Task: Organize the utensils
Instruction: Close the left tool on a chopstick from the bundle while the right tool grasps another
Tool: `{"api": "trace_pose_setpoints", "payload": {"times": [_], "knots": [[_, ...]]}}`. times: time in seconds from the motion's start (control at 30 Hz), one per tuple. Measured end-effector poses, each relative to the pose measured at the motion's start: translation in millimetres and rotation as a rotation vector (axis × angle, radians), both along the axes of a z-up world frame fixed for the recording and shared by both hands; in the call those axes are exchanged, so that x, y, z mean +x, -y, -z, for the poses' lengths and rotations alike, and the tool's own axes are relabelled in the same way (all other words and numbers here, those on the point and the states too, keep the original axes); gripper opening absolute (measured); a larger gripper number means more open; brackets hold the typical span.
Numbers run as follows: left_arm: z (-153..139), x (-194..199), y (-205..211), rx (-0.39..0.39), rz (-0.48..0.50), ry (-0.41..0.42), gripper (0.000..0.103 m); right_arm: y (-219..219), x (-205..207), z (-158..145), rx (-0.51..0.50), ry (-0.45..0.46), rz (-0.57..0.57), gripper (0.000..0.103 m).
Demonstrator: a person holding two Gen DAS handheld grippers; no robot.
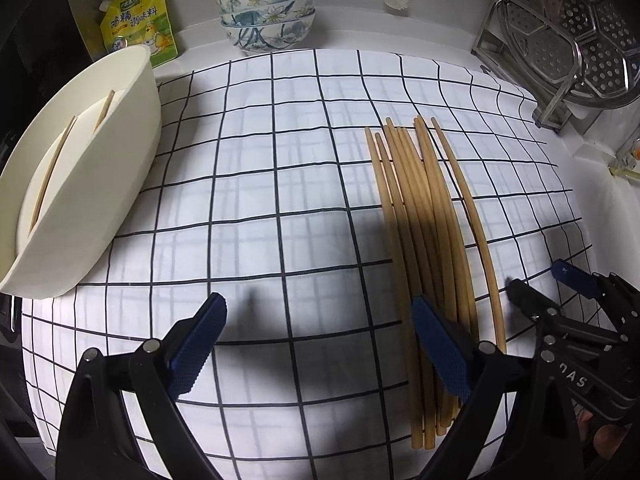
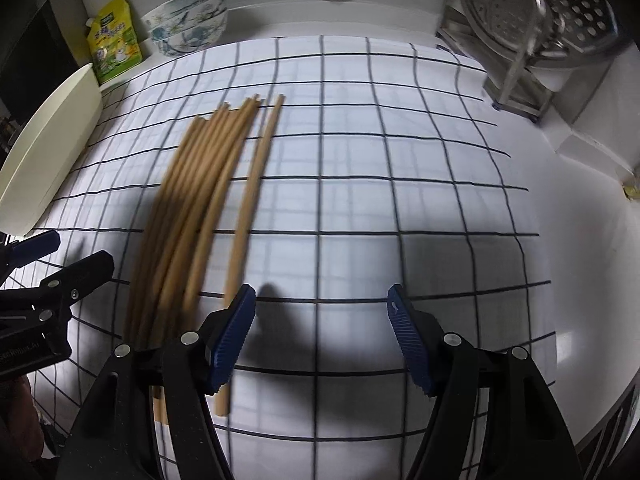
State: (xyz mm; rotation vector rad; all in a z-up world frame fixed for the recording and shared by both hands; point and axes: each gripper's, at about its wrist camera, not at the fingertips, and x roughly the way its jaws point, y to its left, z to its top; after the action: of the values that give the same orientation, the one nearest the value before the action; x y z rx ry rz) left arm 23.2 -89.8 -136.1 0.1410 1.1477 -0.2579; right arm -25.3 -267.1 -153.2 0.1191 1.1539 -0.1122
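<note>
Left wrist view: the left gripper hangs above the checked cloth with its blue-padded fingers spread wide and nothing between them. A bundle of chopsticks lies flat on the cloth, right of the cloth's centre, tips pointing away from the camera. One chopstick sits slightly apart on the bundle's right side. The left gripper's right finger overlaps the near ends of the bundle in this view; contact cannot be confirmed.

A white tray rests on the cloth's left edge, tilted, with two chopsticks visible inside it. Behind the cloth stand stacked bowls and a yellow pouch; a metal rack stands at the cloth's far right corner.

Right wrist view: the right gripper is also spread open and empty, over bare cloth just right of the bundle. Motion blur softens the chopsticks here.
</note>
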Motion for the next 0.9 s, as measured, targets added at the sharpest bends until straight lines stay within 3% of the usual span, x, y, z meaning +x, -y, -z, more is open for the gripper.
{"api": "trace_pose_setpoints", "payload": {"times": [0.6, 0.9], "knots": [[16, 4, 16, 0.081, -0.002, 0.012, 0.094, 3, -2, -8, 0.035, 0.038, -0.008, 0.065], [19, 7, -6, 0.104, -0.048, 0.009, 0.095, -7, 4, -7, 0.044, 0.040, -0.047, 0.065]]}}
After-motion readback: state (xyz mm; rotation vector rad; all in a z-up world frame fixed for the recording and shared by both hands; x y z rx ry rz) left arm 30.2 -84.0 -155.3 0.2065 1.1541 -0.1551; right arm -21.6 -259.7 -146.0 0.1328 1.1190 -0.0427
